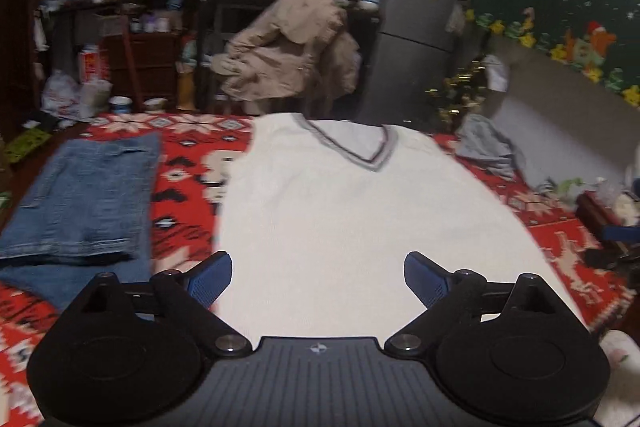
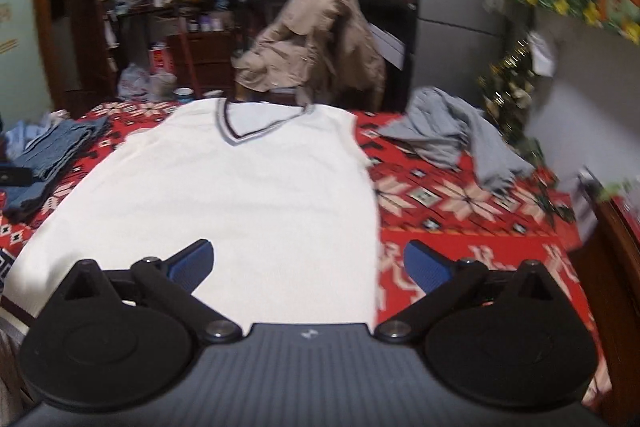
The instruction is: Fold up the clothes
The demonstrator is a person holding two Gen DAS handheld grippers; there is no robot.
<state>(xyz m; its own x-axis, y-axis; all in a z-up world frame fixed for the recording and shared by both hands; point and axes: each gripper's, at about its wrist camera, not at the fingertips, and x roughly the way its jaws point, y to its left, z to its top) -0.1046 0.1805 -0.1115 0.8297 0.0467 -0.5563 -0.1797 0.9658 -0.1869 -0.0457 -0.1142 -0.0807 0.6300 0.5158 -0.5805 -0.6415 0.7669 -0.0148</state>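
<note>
The near hem of the white vest (image 1: 340, 227) is cut off behind the body of my left tongs (image 1: 318, 277), and in the right wrist view it slips under my right tongs (image 2: 308, 267) the same way, so I can't see how its bottom edge lies. Both views are smeared with blur; the clutter on the shelves behind is hard to read, and the tan coat (image 1: 296, 47) seems to be draped over a chair, though I can't be sure. The vest lies flat, face up, on the red patterned blanket (image 1: 188, 163), its striped V-neck at the far end. Folded jeans (image 1: 84, 195) lie beside it on my left, a crumpled grey garment (image 2: 452, 131) well off to my right. Both tongs point down at a slant over the vest's near end, the left nearer its left edge, the right straddling its right edge. Each pair is spread wide, nothing between the blue pads (image 1: 212, 279).
</note>
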